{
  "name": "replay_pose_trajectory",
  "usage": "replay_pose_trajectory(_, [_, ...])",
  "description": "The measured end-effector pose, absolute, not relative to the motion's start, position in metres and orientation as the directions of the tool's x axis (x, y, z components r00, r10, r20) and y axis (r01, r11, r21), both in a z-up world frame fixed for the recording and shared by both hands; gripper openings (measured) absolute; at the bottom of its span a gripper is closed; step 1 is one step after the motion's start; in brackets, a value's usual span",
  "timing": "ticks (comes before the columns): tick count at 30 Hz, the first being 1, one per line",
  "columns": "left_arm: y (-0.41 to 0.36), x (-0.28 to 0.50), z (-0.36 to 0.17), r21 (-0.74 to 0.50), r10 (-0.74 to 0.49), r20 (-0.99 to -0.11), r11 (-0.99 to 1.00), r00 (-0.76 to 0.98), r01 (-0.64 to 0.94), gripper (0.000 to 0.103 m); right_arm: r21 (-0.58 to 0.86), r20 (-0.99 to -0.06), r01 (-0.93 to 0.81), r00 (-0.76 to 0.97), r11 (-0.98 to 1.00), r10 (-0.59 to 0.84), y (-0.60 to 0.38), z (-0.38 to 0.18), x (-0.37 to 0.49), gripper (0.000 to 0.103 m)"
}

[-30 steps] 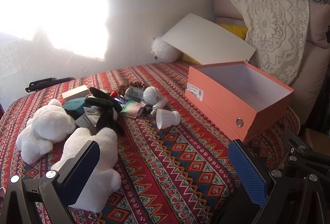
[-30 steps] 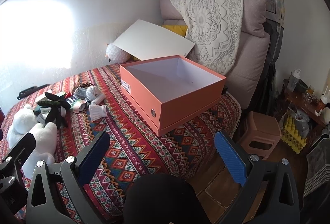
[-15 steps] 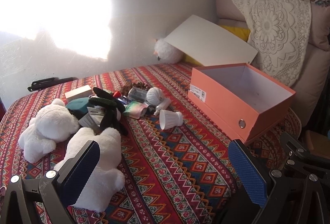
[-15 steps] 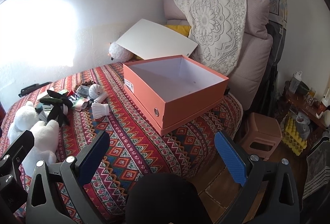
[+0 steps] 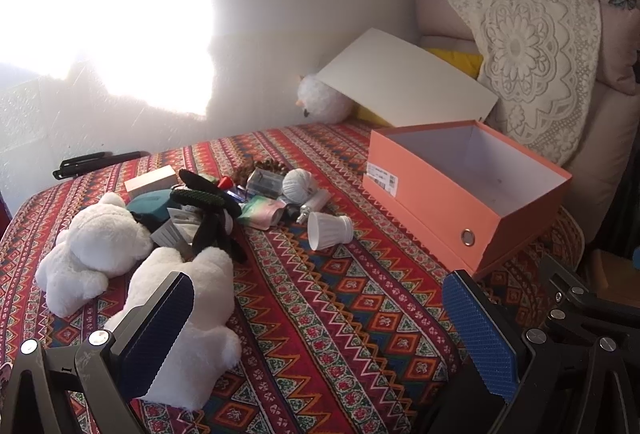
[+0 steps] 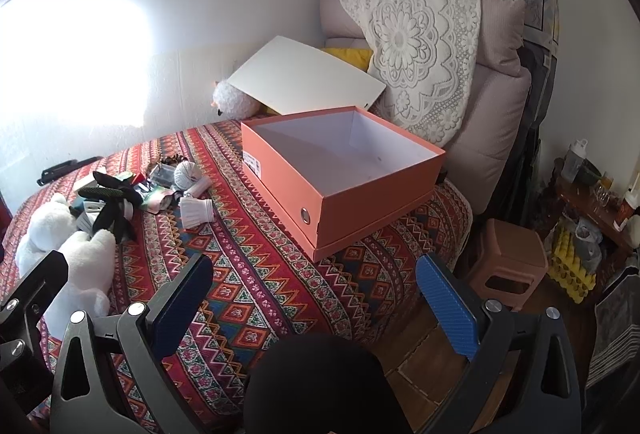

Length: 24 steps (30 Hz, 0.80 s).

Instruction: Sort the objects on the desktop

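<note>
- The left wrist view looks forward from low over the patterned bedspread (image 5: pixel 320 314), nearest the white plush toys (image 5: pixel 192 314).
- The right wrist view sits higher and further back, past the bed's edge.
- Both share the orange box (image 5: pixel 460 194) (image 6: pixel 340 186).

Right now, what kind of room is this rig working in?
Most likely a bedroom: a bed under a red patterned woven bedspread, stacked pillows with a white lace cover at its head, and white plush teddy bears lying on it.
</note>
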<state>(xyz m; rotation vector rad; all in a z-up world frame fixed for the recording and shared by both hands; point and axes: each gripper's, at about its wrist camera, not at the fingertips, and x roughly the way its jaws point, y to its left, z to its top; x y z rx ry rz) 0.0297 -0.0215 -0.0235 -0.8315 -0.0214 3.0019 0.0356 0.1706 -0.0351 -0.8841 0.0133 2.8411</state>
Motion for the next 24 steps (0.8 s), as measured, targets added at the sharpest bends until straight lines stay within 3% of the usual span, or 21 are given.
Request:
replay_pose_trajectory(12, [-0.026, 0.02, -0.033, 0.004, -0.002, -0.541, -1.0, -0.841, 0.0, 0.102, -0.033, -0.572, -0.161, -0.807, -0.986, 0.15, 0.172, -0.038, 0.02, 0.103])
replay_pose_trajectory(24, [-0.071, -0.006, -0.065, 0.013, -0.112, -0.607, -0.991, -0.787, 0.131, 0.102, -0.009, -0.621, -0.067, -0.782, -0.998, 0.058, 0.135, -0.068, -0.027, 0.103])
